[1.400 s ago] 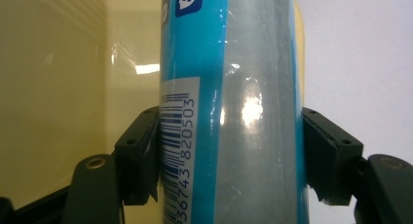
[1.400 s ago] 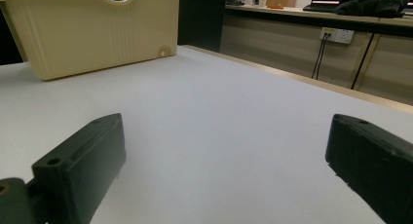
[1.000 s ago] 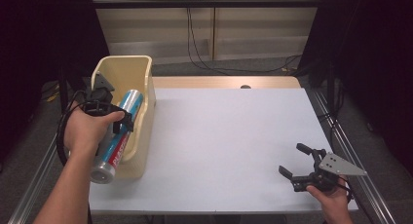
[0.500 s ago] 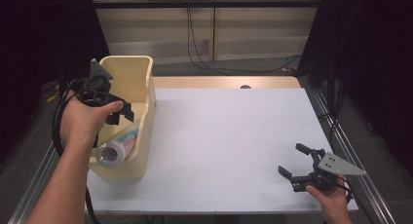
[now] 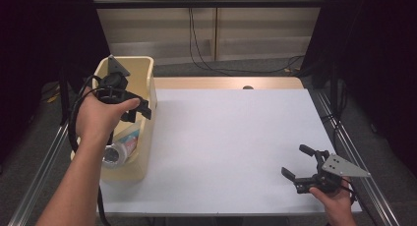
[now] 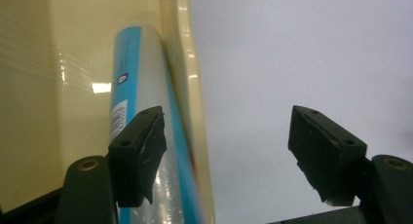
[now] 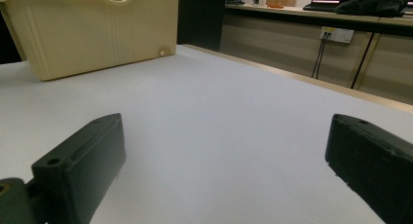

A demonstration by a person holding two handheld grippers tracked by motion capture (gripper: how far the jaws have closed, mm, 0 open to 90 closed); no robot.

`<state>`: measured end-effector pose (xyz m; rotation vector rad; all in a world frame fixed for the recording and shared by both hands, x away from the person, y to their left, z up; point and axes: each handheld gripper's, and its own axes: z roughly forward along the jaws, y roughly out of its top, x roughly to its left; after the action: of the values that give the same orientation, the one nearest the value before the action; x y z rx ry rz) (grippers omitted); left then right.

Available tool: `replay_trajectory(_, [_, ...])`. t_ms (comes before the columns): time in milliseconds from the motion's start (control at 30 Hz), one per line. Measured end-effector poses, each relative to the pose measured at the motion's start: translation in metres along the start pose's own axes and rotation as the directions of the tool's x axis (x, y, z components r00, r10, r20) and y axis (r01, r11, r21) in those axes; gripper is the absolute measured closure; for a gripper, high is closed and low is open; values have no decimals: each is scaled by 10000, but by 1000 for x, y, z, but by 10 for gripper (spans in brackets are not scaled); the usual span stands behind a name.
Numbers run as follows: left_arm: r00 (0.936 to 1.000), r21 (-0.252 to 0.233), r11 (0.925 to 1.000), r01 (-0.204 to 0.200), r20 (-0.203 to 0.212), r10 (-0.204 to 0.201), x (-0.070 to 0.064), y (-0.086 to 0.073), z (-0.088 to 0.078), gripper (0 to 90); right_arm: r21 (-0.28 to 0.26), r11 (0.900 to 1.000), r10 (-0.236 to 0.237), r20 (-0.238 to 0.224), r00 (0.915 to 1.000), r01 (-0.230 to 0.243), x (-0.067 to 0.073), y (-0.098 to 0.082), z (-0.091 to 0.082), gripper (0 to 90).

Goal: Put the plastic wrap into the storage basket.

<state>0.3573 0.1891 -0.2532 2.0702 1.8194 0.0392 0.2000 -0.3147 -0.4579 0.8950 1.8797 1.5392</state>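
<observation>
Left hand-held gripper (image 5: 140, 108) hangs over the right rim of the cream bin (image 5: 147, 137) at the surface's left edge — jaws have just been opening, now spread with nothing between them. The roll of clear film with the blue label (image 6: 141, 117) lies inside the bin, along its right wall, below the left pad (image 6: 146, 151) and apart from it. Bin wall stands between the roll and the white surface (image 5: 231, 137). Right hand-held gripper (image 5: 302, 164) sits low at the near right corner — jaws wide, empty, aimed across bare surface toward the bin. Black cables (image 5: 206, 49) hang behind the far edge.
</observation>
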Motion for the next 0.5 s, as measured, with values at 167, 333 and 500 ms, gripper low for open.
replay_trajectory(167, [9997,76,9998,-200,150,199,-9,1,7,285,25,10000,-9,-44,10000,9,0,0,-1,6])
replay_trajectory(333, [9985,127,9987,-487,248,484,-20,2,15,267,-19,10000,-21,7,10000,21,-1,0,-1,6])
replay_trajectory(500, [9966,148,9976,-675,476,667,-34,5,20,250,8,10000,-15,-7,10000,15,0,0,-1,6])
